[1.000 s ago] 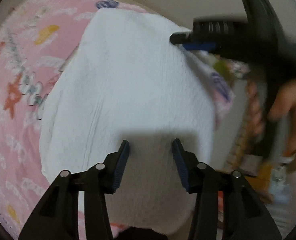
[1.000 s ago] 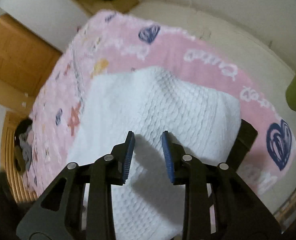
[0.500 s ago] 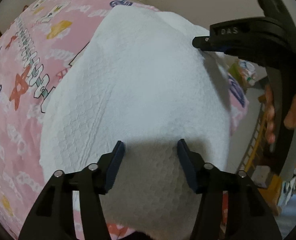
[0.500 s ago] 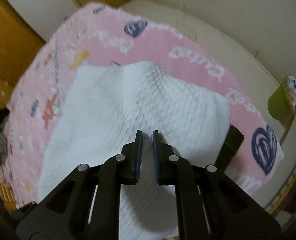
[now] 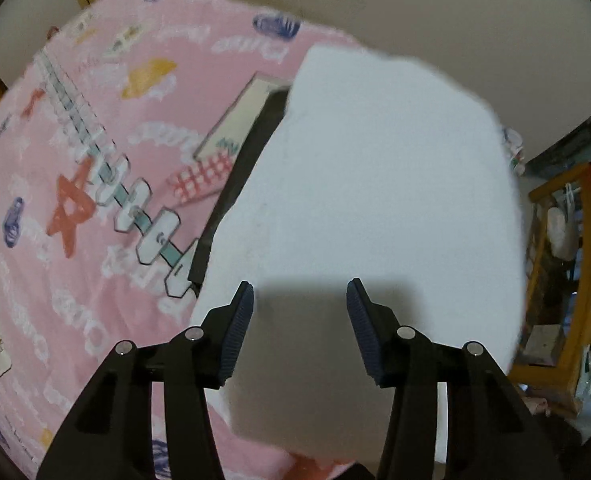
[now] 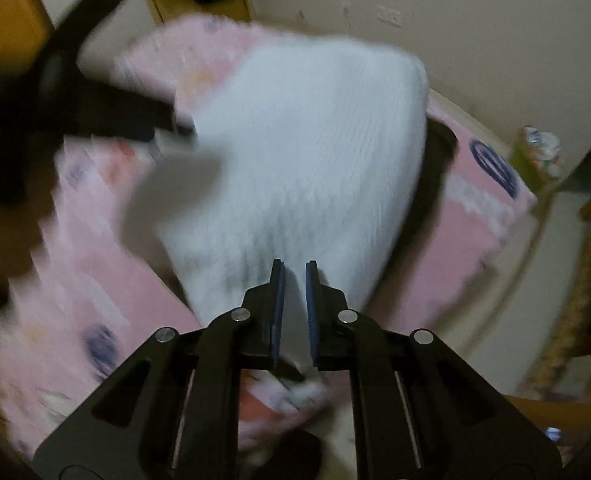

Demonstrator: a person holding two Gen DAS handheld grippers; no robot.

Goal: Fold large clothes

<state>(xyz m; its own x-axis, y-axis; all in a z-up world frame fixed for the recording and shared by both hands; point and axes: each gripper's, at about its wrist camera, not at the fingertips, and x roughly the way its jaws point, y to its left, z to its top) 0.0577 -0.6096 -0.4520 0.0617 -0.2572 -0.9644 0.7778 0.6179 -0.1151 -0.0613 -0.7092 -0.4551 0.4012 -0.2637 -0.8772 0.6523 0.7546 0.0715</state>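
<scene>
Cloth first: from my left wrist view the white textured garment [image 5: 375, 200] has slid right, baring a dark board [image 5: 239, 184] and more pink printed blanket [image 5: 75, 240] than half a second ago. My left gripper [image 5: 299, 316] is spreading its jaws above the fabric, gripping nothing. From the right wrist view, blurred, my right gripper [image 6: 293, 308] seems to pinch a waffle-weave fold; only here the left gripper's dark body appears upper left.
</scene>
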